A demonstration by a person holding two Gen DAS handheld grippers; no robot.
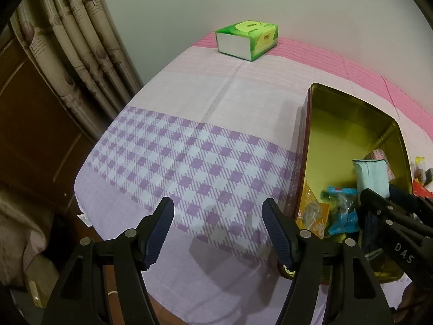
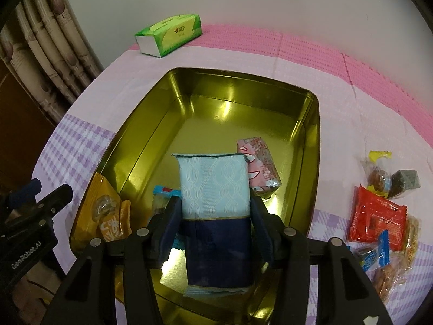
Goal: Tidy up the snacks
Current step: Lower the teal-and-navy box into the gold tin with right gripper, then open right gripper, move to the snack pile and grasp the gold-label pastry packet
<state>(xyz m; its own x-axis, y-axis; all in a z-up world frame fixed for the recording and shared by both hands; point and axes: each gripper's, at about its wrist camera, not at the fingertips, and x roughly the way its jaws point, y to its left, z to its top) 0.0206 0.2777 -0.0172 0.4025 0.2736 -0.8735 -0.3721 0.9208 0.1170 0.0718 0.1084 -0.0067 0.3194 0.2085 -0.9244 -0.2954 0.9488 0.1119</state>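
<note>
**A:** Starting at the left: curtain (image 1: 81, 40) hangs at the table's edge, and the left gripper (image 1: 217, 214) hovers over the purple-checked part of the tablecloth (image 1: 189, 149). Jaws spread wide, nothing between them. Gold tin (image 1: 349, 124) sits just to its right.

**B:** Tissue box (image 2: 169, 33)?

**A:** At the back near the wall, on the pink stripe, well apart from everything else.

**B:** Right side?

**A:** Right gripper (image 2: 215, 216) is over the tin, pointing down into it. Light-blue and navy packet (image 2: 216, 216) stands between the two fingers, upper end sticking out past the tips. Pads sit against its sides, so I read it as held. Can't tell whether its lower end touches the tin floor.

**B:** Contents of the tin?

**A:** Orange packet (image 2: 108, 211) leaning on the left wall, blue-wrapped snack (image 2: 162, 195) just left of the gripped packet, pink packet (image 2: 258, 165) behind it to the right. The far half is bare metal.

**B:** Outside the tin?

**A:** Loose pile on the cloth to the right: red packet (image 2: 377, 220), yellow-topped clear wrapper (image 2: 379, 173), dark cube-shaped sweet (image 2: 407, 180), small blue wrapper (image 2: 377, 252), and some clear-wrapped pieces below.
</note>
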